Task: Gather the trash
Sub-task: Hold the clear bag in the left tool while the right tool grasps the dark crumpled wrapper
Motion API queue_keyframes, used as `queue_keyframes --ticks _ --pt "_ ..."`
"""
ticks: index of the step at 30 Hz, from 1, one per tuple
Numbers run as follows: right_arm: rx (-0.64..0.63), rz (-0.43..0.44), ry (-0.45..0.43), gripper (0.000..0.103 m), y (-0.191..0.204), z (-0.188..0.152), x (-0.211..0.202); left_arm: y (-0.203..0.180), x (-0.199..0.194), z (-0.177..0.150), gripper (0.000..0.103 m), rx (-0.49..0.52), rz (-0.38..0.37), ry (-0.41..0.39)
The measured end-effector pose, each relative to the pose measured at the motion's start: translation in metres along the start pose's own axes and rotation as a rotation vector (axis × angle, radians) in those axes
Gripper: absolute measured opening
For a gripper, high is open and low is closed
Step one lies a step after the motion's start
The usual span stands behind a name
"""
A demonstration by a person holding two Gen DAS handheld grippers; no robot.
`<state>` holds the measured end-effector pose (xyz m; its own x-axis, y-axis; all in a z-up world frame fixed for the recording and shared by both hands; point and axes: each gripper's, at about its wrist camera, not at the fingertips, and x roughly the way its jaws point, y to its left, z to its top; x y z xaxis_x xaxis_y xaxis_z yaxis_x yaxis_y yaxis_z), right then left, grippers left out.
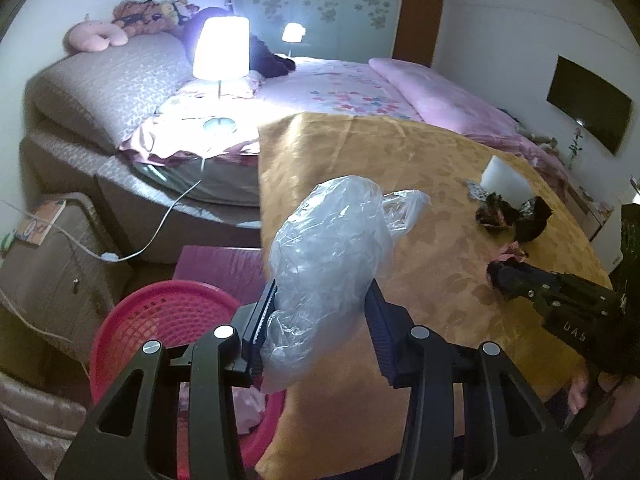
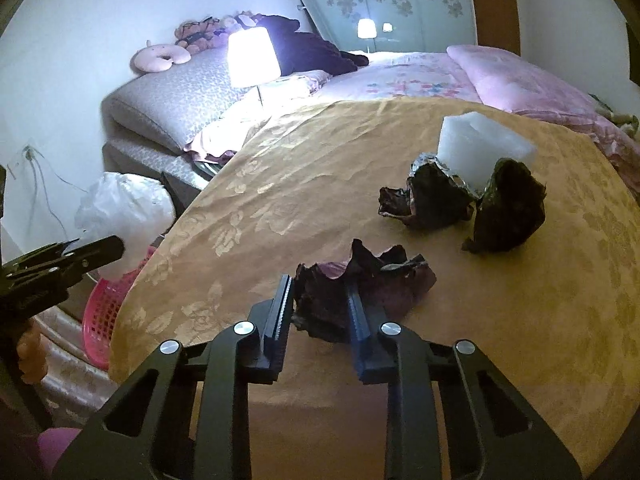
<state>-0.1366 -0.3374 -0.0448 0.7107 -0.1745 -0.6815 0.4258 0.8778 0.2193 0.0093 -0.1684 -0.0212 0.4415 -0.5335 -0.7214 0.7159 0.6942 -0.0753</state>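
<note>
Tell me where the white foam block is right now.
In the right wrist view the white foam block stands on the gold tablecloth, upper right, directly behind two dark crumpled wrappers.

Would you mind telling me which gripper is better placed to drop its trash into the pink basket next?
Left, probably. The left gripper holds the clear plastic bag right beside the pink basket, near the table edge. The right gripper holds a crumpled wrapper over the table, farther away.

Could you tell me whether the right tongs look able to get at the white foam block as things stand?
Probably not yet: the right tongs are shut on a purple wrapper, and two dark wrappers sit before the foam block.
</note>
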Motion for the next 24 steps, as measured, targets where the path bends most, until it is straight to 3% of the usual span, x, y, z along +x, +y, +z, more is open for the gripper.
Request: queue_keyframes --ticks 6,8,10,12,24 --pt "0.019 -0.014 -0.005 0.027 -0.002 -0.002 -0.002 0.010 0.000 -0.004 0.041 -0.029 0.009 0.013" --pt "0.024 -0.027 -0.014 0.039 -0.003 -0.002 -0.004 0.011 0.000 -0.004 0.041 -0.030 0.005 0.012" --pt "0.036 -0.048 -0.038 0.068 -0.005 -0.002 -0.008 0.009 0.000 -0.005 0.041 -0.025 0.004 0.010" --pt "0.046 -0.055 -0.049 0.077 -0.006 -0.002 -0.009 0.008 0.000 -0.005 0.041 -0.021 0.001 0.011" --pt "-0.001 -0.110 0.004 0.076 -0.007 -0.001 0.025 0.006 0.001 -0.005 0.041 -0.019 0.007 0.013"
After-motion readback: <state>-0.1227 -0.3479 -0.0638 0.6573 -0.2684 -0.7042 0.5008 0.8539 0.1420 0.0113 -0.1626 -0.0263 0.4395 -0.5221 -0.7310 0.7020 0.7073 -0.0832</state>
